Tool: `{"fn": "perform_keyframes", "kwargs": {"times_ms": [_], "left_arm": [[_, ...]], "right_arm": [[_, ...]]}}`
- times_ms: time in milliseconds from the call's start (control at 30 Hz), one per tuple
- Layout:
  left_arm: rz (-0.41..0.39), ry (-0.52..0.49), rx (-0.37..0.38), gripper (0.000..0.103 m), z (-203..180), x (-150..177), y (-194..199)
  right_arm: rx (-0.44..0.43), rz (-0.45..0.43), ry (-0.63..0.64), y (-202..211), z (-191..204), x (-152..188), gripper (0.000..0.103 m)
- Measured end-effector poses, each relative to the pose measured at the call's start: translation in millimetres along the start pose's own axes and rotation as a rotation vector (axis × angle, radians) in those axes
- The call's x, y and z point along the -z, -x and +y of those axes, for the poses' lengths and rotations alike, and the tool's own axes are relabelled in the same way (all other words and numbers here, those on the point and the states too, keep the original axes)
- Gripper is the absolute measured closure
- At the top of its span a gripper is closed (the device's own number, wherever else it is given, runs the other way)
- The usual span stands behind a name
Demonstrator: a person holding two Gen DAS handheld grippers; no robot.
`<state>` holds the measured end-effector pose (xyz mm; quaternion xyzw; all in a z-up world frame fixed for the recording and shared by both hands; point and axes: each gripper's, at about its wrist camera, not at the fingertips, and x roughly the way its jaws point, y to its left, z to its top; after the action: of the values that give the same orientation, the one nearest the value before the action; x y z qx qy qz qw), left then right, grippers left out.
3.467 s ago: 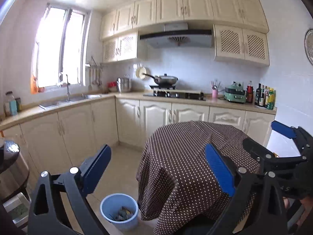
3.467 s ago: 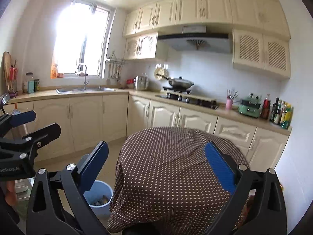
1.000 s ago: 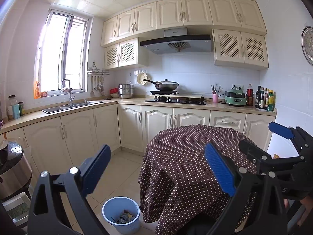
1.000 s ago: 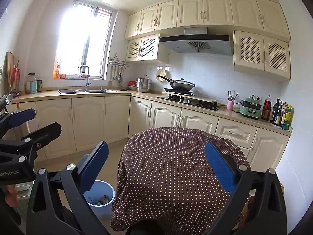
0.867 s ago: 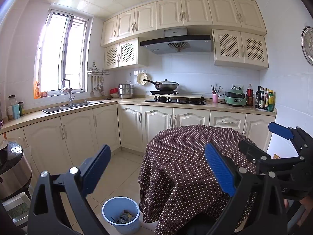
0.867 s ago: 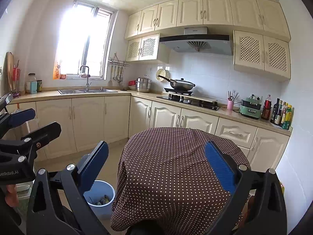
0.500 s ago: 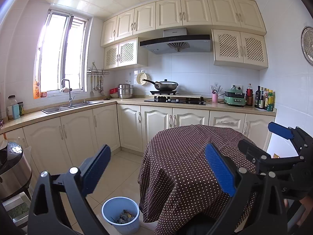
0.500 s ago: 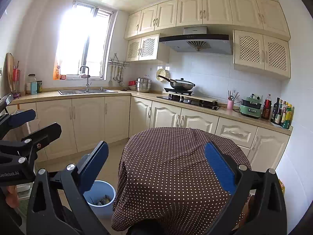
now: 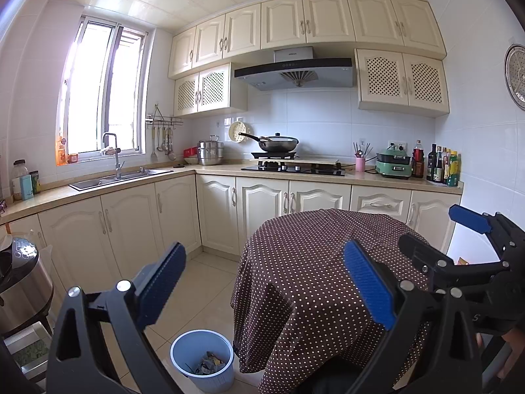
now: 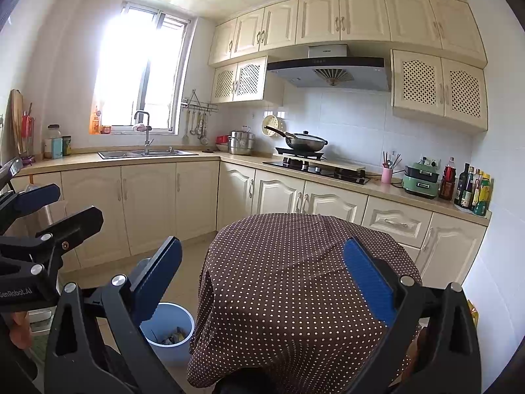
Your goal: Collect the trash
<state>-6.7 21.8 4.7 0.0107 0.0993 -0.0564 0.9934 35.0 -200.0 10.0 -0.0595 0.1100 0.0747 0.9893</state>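
Note:
A pale blue bin (image 9: 202, 358) stands on the tiled floor at the left foot of a round table, with crumpled trash (image 9: 207, 365) lying in its bottom. The same bin (image 10: 170, 333) shows in the right wrist view. The table's brown dotted cloth (image 9: 321, 262) carries nothing that I can see. My left gripper (image 9: 267, 284) is held open above the bin and the table's near edge, with nothing between its blue pads. My right gripper (image 10: 262, 282) is open and empty too, over the cloth (image 10: 295, 272). Each gripper shows at the edge of the other's view.
Cream cabinets and a worktop run along the left and far walls, with a sink (image 9: 118, 174), a wok on the hob (image 9: 279, 144) and bottles (image 9: 441, 165). A steel cooker (image 9: 19, 285) stands at the far left. Bare floor tiles lie between table and cabinets.
Both views have tilted up a little since 3.5 s ago, so the table and bin sit lower in frame. Over the last second almost nothing has moved. Both grippers have stayed open.

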Motion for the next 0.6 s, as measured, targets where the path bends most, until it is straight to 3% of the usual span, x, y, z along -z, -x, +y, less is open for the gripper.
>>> {"fn": "perform_keyframes", "kwargs": {"times_ms": [600], "left_arm": [[0.001, -0.002, 0.009, 0.008, 2.2, 0.6, -0.3]], "right_arm": [[0.0, -0.002, -0.007, 1.4, 8.2, -1.7, 0.007]]}}
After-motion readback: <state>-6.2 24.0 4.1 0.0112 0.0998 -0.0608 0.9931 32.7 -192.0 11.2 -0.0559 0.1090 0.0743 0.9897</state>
